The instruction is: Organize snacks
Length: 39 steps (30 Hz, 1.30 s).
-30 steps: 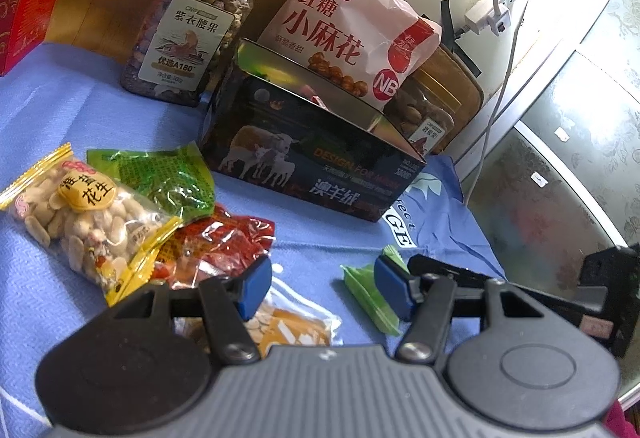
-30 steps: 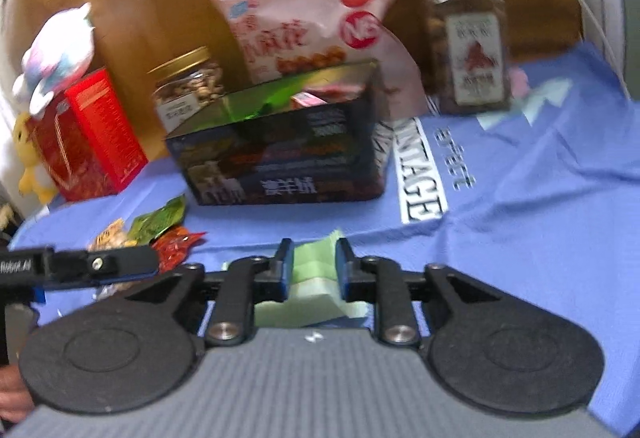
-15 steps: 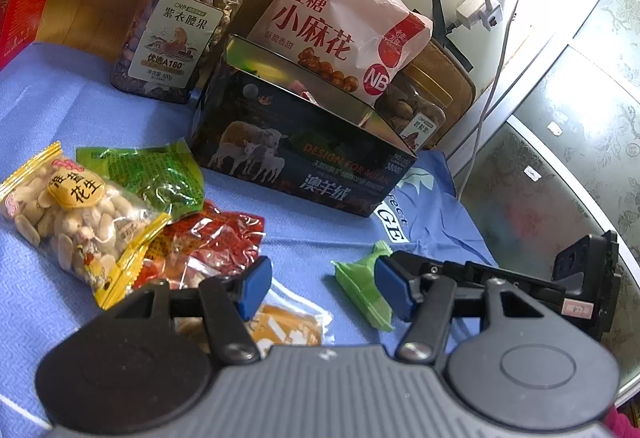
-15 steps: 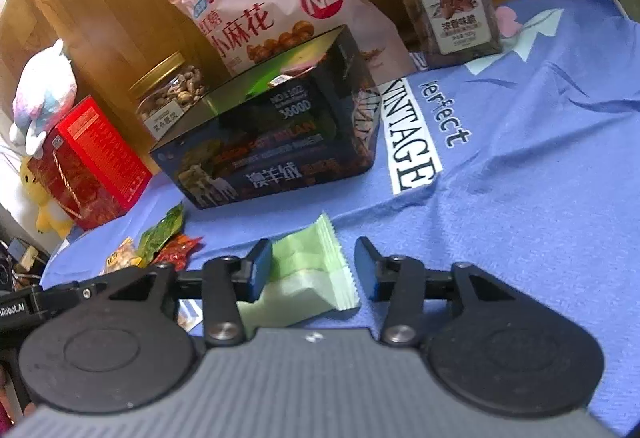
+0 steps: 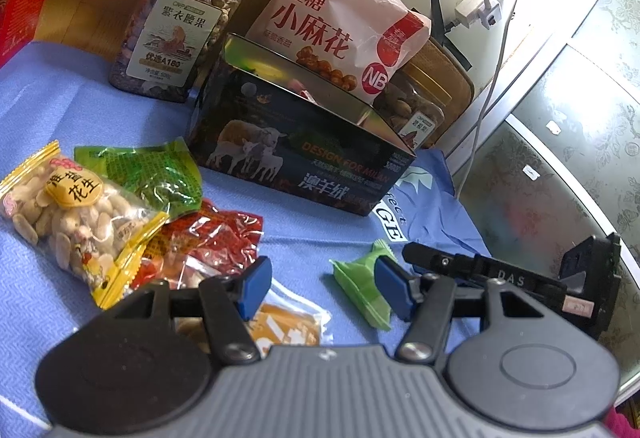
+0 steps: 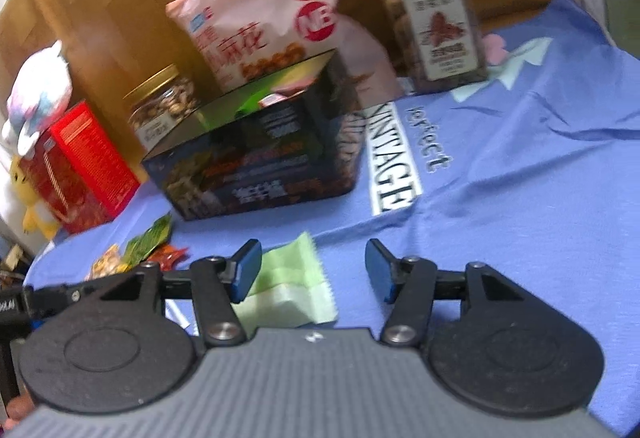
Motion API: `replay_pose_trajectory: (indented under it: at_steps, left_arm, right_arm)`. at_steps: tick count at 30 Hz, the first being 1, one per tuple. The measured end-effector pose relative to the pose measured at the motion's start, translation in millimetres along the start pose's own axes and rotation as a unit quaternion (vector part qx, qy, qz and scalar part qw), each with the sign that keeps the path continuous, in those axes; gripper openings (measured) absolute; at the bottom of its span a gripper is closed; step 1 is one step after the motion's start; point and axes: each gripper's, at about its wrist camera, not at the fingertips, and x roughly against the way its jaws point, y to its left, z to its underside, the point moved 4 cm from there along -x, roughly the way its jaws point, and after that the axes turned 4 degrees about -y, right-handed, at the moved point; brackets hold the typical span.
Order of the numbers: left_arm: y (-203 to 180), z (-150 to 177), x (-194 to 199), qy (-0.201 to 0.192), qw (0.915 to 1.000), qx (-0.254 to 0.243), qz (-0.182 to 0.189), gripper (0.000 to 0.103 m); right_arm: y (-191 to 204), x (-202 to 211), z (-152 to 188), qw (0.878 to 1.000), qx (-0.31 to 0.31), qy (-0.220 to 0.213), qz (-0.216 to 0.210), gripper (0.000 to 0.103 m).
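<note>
Green snack packet (image 6: 294,284): lies flat on the blue cloth at the lower middle of the right wrist frame, close to the left pad, its far edge serrated.
Right gripper (image 6: 312,272): jaws have just been opening and now stand wide apart; the green packet is between them, nearer the left one, and neither pad presses on it (the frame is blurred, so a light touch on the left cannot be ruled out).
Left gripper (image 5: 320,288): jaws about half open, nothing held; below the gap lies an orange-printed clear packet (image 5: 288,326) on the cloth.
Same green packet, left wrist frame (image 5: 362,288): just left of the right blue pad, at lower centre.
Other gripper seen there: black arm of the right gripper (image 5: 500,278) reaches in from the lower right.
Loose snacks: peanut bag (image 5: 72,214) at the left edge, green bag (image 5: 148,174) behind it, red packet (image 5: 212,238) beside both.
Tin box (image 5: 296,154): dark, open-topped, centre of frame, on the blue cloth (image 6: 520,166).
Behind the tin: pink bag (image 5: 340,22), gold-lidded nut jar (image 5: 180,18) at upper left, second jar (image 6: 432,10) at upper right.
Far left: red box (image 6: 76,166).
</note>
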Motion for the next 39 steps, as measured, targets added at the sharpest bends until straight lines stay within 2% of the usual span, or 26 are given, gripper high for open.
replay_pose_trajectory:
  at_steps: [17,22,25,30,33,39]
  left_arm:
    - [-2.4,1.6,-0.6,0.004,0.9999,-0.004,0.013,0.058]
    - [-5.2,2.2,0.3,0.006,0.9997,-0.006,0.024,0.058]
    - [-6.9,3.1,0.4,0.012,0.9989,0.000,0.045,0.056]
    - [-13.8,8.9,-3.9,0.035,0.9960,0.004,0.082,0.056]
    - [-14.8,12.4,-8.2,0.049,0.9949,0.009,0.088,0.056]
    - [-13.7,13.6,-10.3,0.055,0.9940,0.018,0.092,0.056]
  right_arm:
    - [-3.1,5.6,0.3,0.999,-0.027,-0.002,-0.025,0.060]
    - [-0.6,3.2,1.7,0.999,-0.023,0.004,-0.030,0.060]
    - [0.1,0.0,2.9,0.999,-0.019,0.011,-0.034,0.060]
    - [14.1,-7.3,9.3,0.999,0.012,0.018,-0.035,0.060]
    - [24.7,-8.2,13.9,0.998,0.049,0.017,-0.026,0.060]
    - [32.3,-7.4,17.7,0.998,0.062,0.016,-0.028,0.055]
